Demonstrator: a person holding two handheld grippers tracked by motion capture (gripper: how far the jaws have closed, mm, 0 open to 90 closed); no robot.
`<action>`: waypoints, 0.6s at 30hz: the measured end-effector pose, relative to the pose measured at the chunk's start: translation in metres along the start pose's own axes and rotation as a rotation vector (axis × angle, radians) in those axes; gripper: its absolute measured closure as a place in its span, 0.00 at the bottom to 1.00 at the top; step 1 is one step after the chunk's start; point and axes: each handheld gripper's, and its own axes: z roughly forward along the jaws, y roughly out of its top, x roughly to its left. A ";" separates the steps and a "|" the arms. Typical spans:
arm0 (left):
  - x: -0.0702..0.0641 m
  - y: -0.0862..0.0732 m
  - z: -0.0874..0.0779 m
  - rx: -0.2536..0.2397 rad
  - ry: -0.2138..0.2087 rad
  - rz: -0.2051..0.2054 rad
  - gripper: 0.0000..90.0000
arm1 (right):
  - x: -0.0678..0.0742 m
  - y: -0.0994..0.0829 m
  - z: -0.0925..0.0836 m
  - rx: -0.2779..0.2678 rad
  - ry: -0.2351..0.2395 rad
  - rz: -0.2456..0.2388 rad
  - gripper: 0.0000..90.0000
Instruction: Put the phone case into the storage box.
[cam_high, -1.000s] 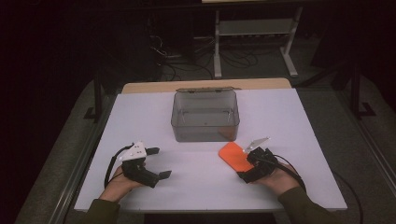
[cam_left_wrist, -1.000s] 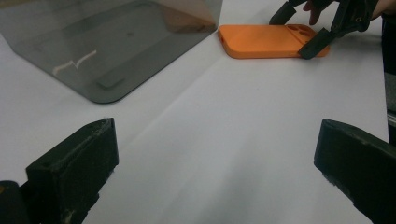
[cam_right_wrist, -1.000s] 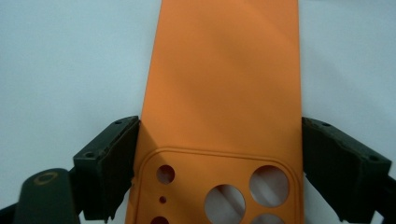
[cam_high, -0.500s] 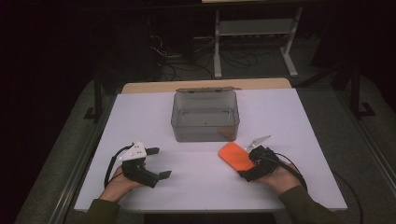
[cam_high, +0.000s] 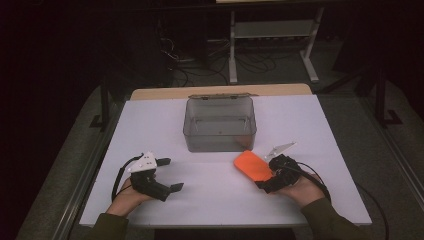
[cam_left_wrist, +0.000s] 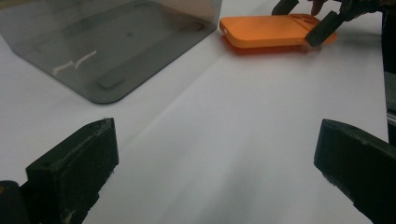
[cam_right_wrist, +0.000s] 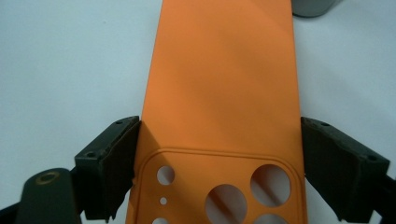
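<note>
One overhead camera, two riding on the tools

The high view looks forward and down from the person's side, far enough to take in the whole white desk (cam_high: 220, 200). The left gripper view sits low over the desk and faces toward 1 o'clock; it shares with the high view the grey box (cam_left_wrist: 112, 46) and the orange phone case (cam_left_wrist: 271, 30). The right gripper view is very close and looks along the case toward 11 o'clock, with the box's corner at its top edge.
</note>
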 end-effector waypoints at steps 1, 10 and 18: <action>0.000 0.000 0.000 0.000 0.000 0.001 0.00 | 0.000 0.000 -0.001 -0.002 0.003 -0.002 0.16; 0.000 0.000 0.000 0.003 0.000 0.001 0.00 | 0.003 0.003 -0.005 -0.009 0.026 -0.026 0.16; 0.000 0.000 0.001 0.004 -0.002 0.000 0.00 | 0.006 0.008 -0.011 -0.031 0.058 -0.042 0.16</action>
